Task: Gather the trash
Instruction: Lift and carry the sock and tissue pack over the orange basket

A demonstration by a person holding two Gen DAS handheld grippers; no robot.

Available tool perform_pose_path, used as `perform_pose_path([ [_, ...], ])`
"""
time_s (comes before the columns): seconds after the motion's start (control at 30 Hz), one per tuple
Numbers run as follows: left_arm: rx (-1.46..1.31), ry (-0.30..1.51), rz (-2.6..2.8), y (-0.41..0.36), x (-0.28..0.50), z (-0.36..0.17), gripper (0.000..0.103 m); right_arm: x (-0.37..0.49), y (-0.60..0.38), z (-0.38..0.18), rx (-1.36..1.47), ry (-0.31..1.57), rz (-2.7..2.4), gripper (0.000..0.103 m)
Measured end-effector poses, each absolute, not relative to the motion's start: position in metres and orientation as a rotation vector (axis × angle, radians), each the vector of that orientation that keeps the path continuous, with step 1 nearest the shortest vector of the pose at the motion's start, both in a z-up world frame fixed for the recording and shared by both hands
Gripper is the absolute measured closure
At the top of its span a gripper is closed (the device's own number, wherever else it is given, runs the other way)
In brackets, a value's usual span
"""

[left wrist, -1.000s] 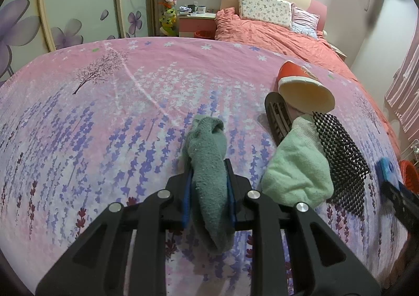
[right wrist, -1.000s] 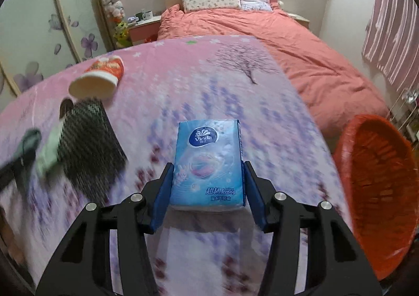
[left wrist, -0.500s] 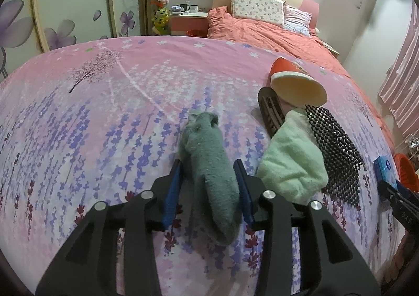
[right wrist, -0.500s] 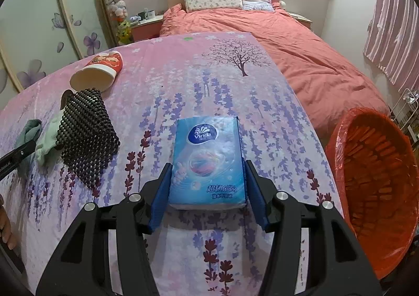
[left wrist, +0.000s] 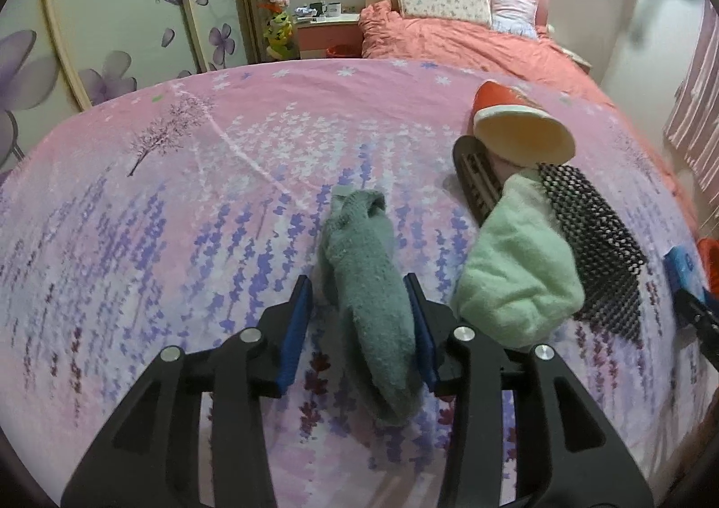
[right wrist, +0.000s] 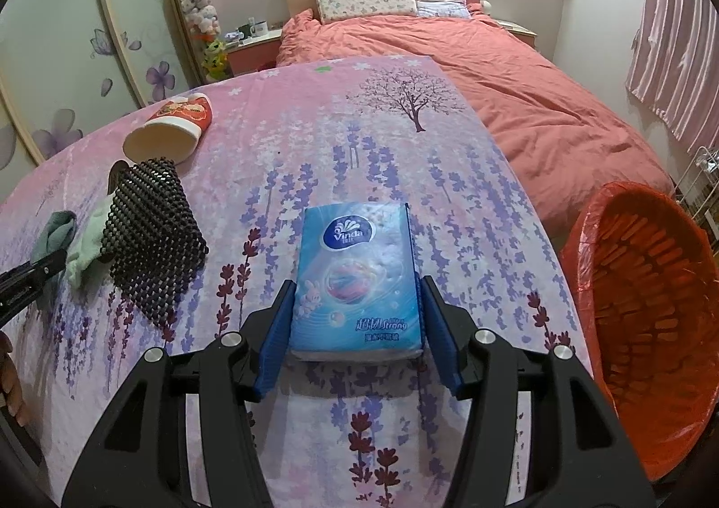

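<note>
Floral-sheeted surface, both tongs gaping: left tongs (left wrist: pixel 359 314) straddle the grey sock (left wrist: pixel 373 305), right tongs (right wrist: pixel 355 328) loosely bracket the tissue pack (right wrist: pixel 357 278) (slick wrapper), which could squirt free short of the red bin (right wrist: pixel 647 328) beside it.

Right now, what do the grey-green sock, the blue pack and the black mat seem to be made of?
Grey-green sock: fuzzy terry-like knit, matte, limp between the left gripper's pads. Blue pack: glossy printed plastic film, probably over soft tissues; it shows sheen. Black mat: open-mesh grid, likely rubbery foam, draping over the pale green cloth.
</note>
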State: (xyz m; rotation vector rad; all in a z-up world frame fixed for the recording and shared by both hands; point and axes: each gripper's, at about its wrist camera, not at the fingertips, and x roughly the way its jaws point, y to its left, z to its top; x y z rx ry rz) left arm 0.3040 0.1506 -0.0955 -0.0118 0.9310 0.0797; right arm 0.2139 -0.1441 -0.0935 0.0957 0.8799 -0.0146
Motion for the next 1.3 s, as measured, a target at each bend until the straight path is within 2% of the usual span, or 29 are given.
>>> perform_pose_path([
  [0.3, 0.037, 0.907, 0.085, 0.151, 0.307, -0.096, 0.06, 0.217, -0.142, -0.093, 0.072, 0.887, -0.028, 0.047],
  [0.33, 0.03, 0.907, 0.079, 0.151, 0.307, -0.096, 0.063, 0.217, -0.142, -0.093, 0.071, 0.887, -0.029, 0.047],
  [0.43, 0.048, 0.902, 0.083, 0.15, 0.308, -0.095, 0.086, 0.217, -0.143, -0.092, 0.084, 0.881, -0.023, 0.051],
  [0.57, 0.059, 0.893, 0.08, 0.148, 0.304, -0.093, 0.091, 0.211, -0.149, -0.089, 0.123, 0.85, -0.009, 0.053],
  [0.93, 0.056, 0.819, 0.077, 0.143, 0.274, -0.059, 0.092, 0.173, -0.159, -0.046, 0.123, 0.714, -0.008, 0.053],
  [1.3, 0.069, 0.716, 0.009, 0.1, 0.235, -0.008, 0.092, 0.131, -0.178, -0.008, 0.098, 0.603, -0.046, 0.053],
])
